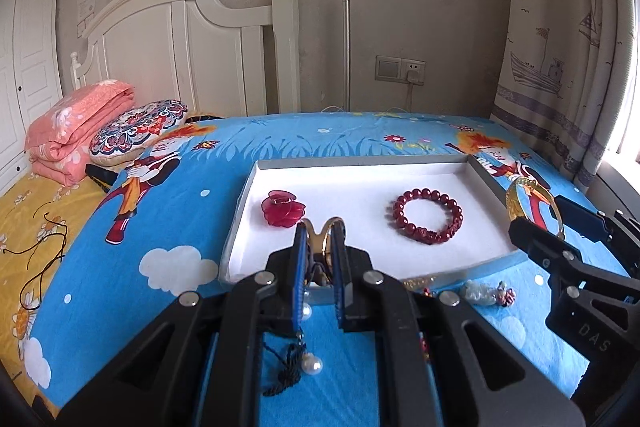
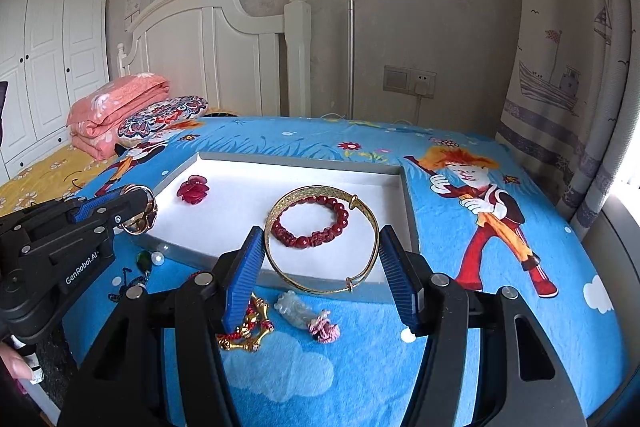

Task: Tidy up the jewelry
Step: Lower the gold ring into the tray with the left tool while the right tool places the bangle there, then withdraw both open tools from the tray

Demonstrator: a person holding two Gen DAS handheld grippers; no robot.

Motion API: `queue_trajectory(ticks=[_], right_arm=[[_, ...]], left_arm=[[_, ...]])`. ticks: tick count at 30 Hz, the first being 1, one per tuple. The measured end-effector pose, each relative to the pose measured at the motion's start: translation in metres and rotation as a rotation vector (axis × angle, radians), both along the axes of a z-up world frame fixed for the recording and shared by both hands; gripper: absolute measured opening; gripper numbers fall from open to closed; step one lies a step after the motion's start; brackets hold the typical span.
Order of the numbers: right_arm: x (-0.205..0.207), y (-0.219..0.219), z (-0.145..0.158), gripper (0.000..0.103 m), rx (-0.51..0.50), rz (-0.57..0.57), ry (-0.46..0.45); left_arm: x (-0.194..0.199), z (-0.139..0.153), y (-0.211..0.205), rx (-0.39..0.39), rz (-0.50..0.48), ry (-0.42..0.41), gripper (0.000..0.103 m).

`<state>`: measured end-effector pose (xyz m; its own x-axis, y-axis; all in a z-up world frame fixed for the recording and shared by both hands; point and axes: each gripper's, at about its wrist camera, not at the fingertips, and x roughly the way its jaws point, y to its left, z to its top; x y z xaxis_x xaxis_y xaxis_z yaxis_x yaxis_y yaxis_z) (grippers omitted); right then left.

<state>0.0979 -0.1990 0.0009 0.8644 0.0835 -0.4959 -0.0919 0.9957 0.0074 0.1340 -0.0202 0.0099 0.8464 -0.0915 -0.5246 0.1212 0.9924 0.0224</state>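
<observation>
A white tray [image 1: 360, 163] [image 2: 300, 159] lies on the blue bedspread. In it are a red hair claw [image 1: 282, 213] [image 2: 193, 189] and a red bead bracelet [image 1: 426, 221] [image 2: 312, 223]. My left gripper [image 1: 320, 239] [image 2: 138, 205] is shut on a gold ornament [image 1: 322, 233] [image 2: 140, 215] over the tray's near left rim. Pearls [image 1: 312, 365] and a black tassel [image 1: 288, 373] hang from the ornament. My right gripper [image 2: 322, 267] [image 1: 548, 223] is shut on a gold bangle [image 2: 280, 203] [image 1: 516, 187], holding it above the tray's near right part.
A red-and-gold charm [image 2: 248, 327] and a pale pendant with a pink tassel [image 2: 308, 315] [image 1: 486, 293] lie in front of the tray. A pink quilt [image 1: 76, 131], a patterned pillow [image 1: 136, 131] and a white headboard [image 1: 180, 47] are far left. A curtain [image 1: 560, 67] hangs on the right.
</observation>
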Motion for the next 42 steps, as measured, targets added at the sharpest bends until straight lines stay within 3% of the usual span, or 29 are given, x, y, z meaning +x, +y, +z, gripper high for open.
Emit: queue_trajectory(ticks=[9, 17, 24, 27, 29, 30, 31, 42], right_arm=[[0.062, -0.008, 0.002, 0.056, 0.003, -0.043, 0.029], [0.095, -0.009, -0.003, 0.056, -0.007, -0.062, 0.039], [0.113, -0.007, -0.015, 0.057, -0.025, -0.061, 0.079], [0.114, -0.010, -0.015, 0.061, -0.017, -0.074, 0.081], [0.112, -0.014, -0.013, 0.064, -0.006, -0.075, 0.082], [0.108, -0.015, -0.011, 0.068, -0.002, -0.074, 0.078], [0.104, -0.016, -0.009, 0.068, 0.000, -0.071, 0.071], [0.030, -0.026, 0.014, 0.068, 0.023, -0.028, 0.005]], left_arm=[[0.070, 0.001, -0.007, -0.010, 0.029, 0.068, 0.012], [0.100, -0.005, -0.023, 0.060, 0.042, 0.047, 0.012], [0.120, -0.016, -0.022, 0.054, 0.055, 0.091, 0.012], [0.122, -0.018, -0.022, 0.067, 0.058, 0.089, 0.024], [0.120, -0.015, -0.020, 0.056, 0.047, 0.090, 0.042], [0.118, -0.013, -0.018, 0.045, 0.047, 0.084, 0.055], [0.114, -0.010, -0.016, 0.036, 0.052, 0.070, 0.061], [0.048, 0.028, 0.013, -0.044, 0.056, -0.002, 0.092]])
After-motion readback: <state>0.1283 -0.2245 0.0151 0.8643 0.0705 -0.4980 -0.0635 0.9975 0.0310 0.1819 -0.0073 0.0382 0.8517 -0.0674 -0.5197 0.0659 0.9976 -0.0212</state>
